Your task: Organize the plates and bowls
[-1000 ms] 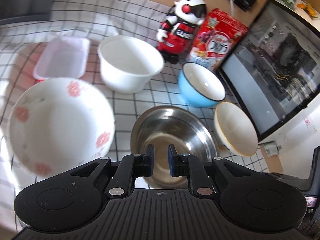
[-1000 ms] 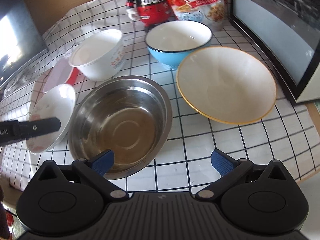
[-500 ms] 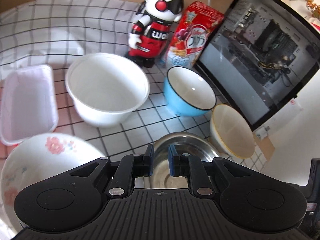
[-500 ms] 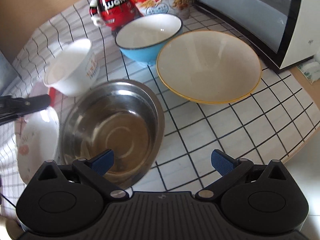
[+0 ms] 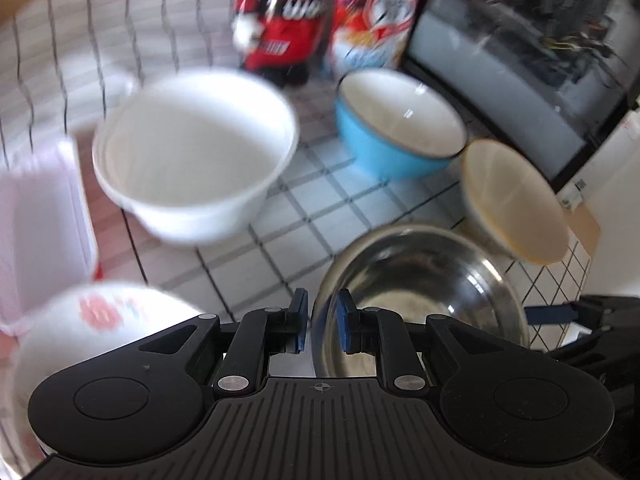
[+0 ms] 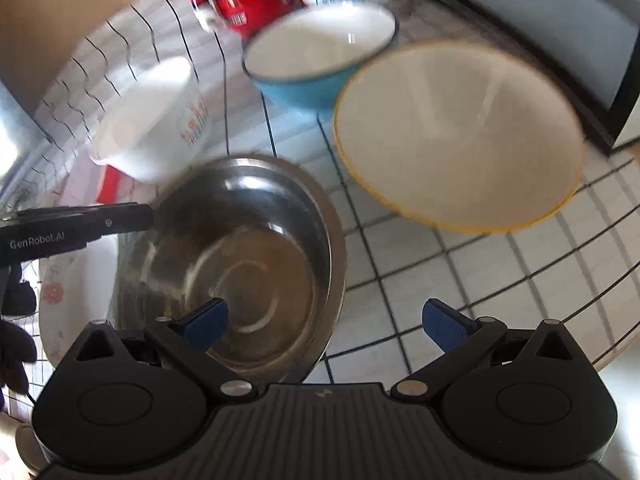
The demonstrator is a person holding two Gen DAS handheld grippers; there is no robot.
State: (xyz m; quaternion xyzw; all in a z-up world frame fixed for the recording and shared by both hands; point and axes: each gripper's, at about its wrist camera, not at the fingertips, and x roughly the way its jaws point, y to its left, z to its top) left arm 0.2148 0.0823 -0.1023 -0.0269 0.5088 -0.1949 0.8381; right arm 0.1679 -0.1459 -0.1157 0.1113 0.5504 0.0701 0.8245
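The left gripper (image 5: 322, 326) had its jaws pinched on the steel bowl (image 5: 420, 292) rim, the right gripper (image 6: 324, 322) was wide open beside it, so lifting slowly and level seemed best.

A white grid-checked cloth (image 5: 320, 216) covers the tabletop (image 6: 624, 344), and on it sit a white bowl (image 5: 192, 160), blue bowl (image 5: 396, 136), yellow-rimmed bowl (image 6: 456, 132), floral plate (image 5: 108, 320), toy robot (image 5: 280, 28) and cereal bag (image 5: 372, 20).
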